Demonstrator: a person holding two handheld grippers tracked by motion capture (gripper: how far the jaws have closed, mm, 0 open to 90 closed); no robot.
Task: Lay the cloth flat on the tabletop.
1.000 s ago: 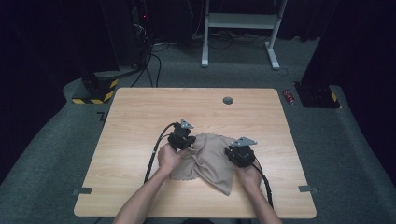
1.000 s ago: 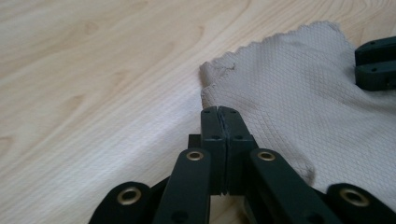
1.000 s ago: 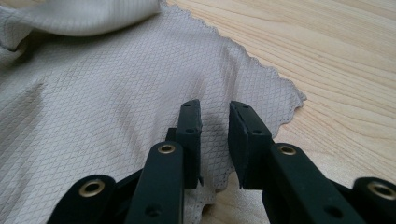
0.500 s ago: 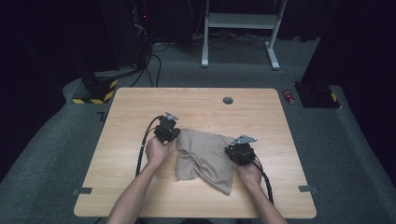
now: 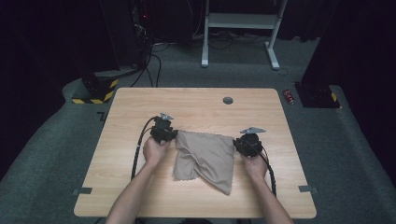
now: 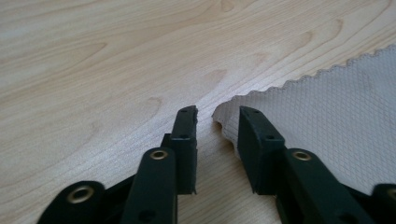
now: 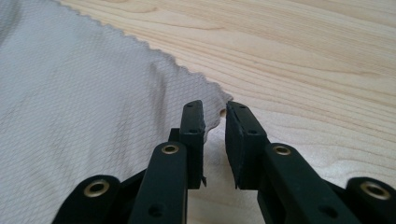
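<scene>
Left gripper (image 5: 163, 130) at cloth's (image 5: 204, 157) upper left corner, jaws just parted, released; corner (image 6: 223, 113) lies loose between tips. Cloth spread on table (image 5: 140, 102) between grippers. Right gripper (image 5: 248, 143) at upper right corner (image 7: 215, 108), jaws slightly apart, corner between tips, not pinched.

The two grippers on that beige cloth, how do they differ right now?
The left gripper stands at the cloth's far left corner, the right gripper at its right corner. The left gripper's jaws have just been opening, with a wider gap and the corner lying loose between them; the right gripper's gap is narrower, its corner also unpinched. Both are open and low over the wooden table.
</scene>
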